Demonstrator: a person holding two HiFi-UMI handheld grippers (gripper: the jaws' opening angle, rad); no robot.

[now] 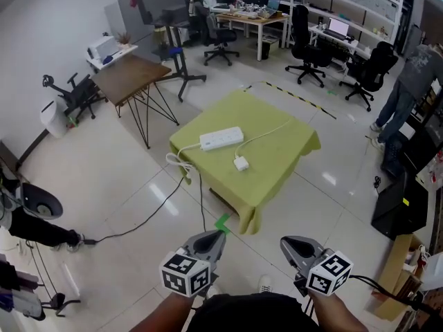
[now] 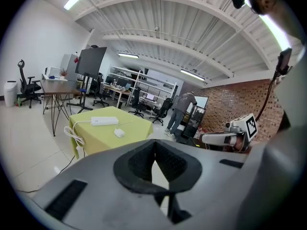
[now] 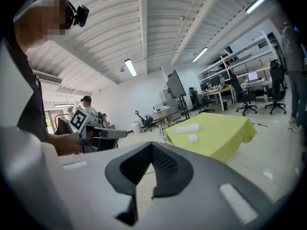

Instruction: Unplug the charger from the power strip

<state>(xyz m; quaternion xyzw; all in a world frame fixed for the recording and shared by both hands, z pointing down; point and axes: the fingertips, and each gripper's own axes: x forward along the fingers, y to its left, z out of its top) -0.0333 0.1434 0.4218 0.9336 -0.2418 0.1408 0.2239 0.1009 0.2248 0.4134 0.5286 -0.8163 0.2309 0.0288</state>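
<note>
While you stand on the pale tiled floor (image 1: 138,185) of an open office, a square table (image 1: 277,147) draped in a yellow-green cloth sits ahead of you, and every place below is given against that table.

Beyond the table's far left corner stands a wooden desk (image 1: 131,78) on thin black legs. Beyond its far edge are black office chairs (image 1: 220,40) and work benches. Well off past its far right corner, a person (image 1: 408,81) in a grey top and jeans stands turned away.

Both tongs are on the near side of the table, well apart from it, low at your waist and pointing towards it. Your left gripper (image 1: 216,235) has its jaws pressed together with nothing between them. Your right gripper (image 1: 287,243) is the same: jaws together, empty. Each carries its cube of black and white square markers.

On the table, towards its left half, lies the white power strip (image 1: 221,138), flat on the cloth and set at a slant. Its white cord (image 1: 176,163) loops over the table's left edge and hangs down, and a dark cable (image 1: 138,223) runs on across the floor away from the table's left side.

Near the table's middle, just on your side of the strip and not touching it, lies the small white charger (image 1: 241,163). Its thin white lead (image 1: 266,133) curves off towards the table's far right edge.
</note>
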